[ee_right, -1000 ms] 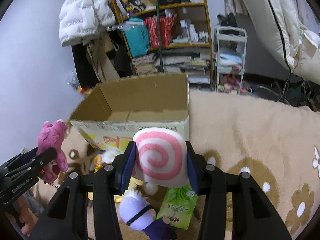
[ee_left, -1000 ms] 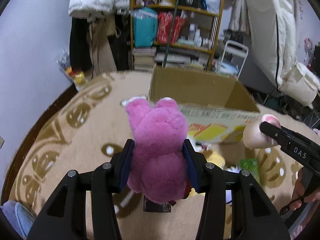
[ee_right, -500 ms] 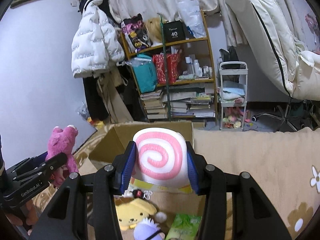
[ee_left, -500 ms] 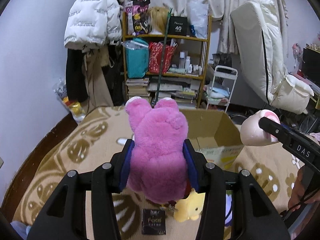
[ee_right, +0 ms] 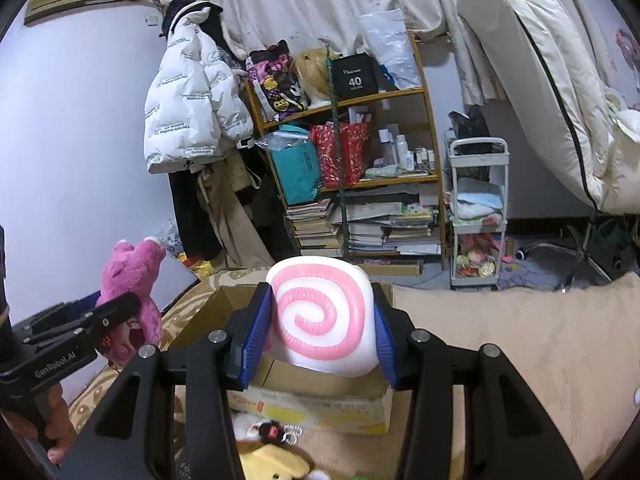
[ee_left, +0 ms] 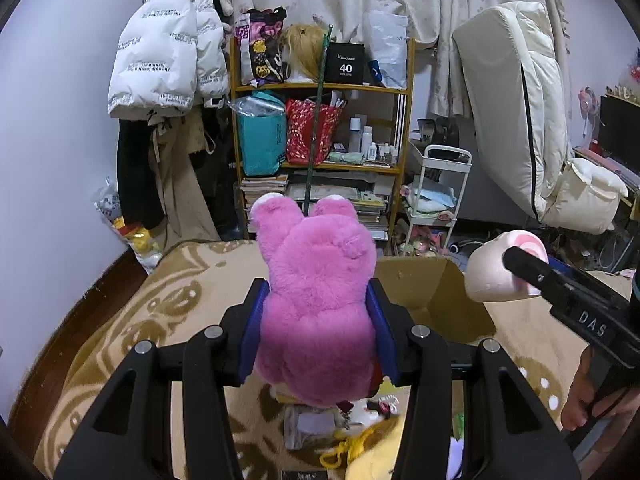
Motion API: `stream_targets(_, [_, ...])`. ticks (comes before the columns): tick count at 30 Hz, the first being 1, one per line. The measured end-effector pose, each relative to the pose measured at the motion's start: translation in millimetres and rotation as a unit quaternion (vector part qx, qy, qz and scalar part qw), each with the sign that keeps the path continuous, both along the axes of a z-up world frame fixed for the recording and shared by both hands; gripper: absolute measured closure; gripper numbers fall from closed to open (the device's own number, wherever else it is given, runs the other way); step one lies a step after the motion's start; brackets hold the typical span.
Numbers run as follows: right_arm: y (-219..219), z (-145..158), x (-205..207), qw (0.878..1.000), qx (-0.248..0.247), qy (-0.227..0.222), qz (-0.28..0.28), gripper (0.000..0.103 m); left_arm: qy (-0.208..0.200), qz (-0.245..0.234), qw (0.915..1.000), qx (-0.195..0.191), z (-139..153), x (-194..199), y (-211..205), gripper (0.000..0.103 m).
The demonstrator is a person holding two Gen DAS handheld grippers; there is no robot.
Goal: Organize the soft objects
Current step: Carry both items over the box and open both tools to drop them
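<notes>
My left gripper [ee_left: 316,320] is shut on a pink plush bear [ee_left: 316,292] and holds it up in front of an open cardboard box [ee_left: 436,292]. My right gripper [ee_right: 320,320] is shut on a white cushion with a pink swirl [ee_right: 322,316], held above the same box [ee_right: 304,400]. The right wrist view shows the bear [ee_right: 132,280] in the left gripper [ee_right: 100,320] at the left. The left wrist view shows the swirl cushion [ee_left: 492,268] in the right gripper [ee_left: 532,276] at the right.
More soft toys lie on the beige patterned carpet [ee_left: 120,332] below the grippers, among them a yellow plush [ee_right: 272,462]. A cluttered shelf [ee_left: 320,152], a white trolley [ee_right: 478,216] and a hanging white jacket [ee_left: 168,48] stand behind the box.
Both grippers have risen with their toys; the box and carpet sit lower in both views and the shelf fills more of them. Both grips are unchanged.
</notes>
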State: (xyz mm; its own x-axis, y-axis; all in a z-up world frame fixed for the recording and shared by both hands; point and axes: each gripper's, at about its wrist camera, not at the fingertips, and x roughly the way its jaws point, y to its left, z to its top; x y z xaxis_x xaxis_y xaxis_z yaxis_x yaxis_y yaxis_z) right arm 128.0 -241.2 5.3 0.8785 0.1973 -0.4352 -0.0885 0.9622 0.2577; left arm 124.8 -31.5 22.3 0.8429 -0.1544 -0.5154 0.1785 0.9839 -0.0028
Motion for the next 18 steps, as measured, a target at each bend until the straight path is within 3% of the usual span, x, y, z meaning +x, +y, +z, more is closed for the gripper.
stream_targets(7, [1, -19, 25, 1.000, -0.005, 0.019, 0.010, 0.051, 0.010, -0.014, 0.9998, 0.012, -12, 30, -13, 0.056])
stream_targets(18, [11, -50, 37, 0.998, -0.020, 0.045, 0.031, 0.046, 0.072, -0.019, 0.9972, 0.004, -58, 57, -19, 0.055])
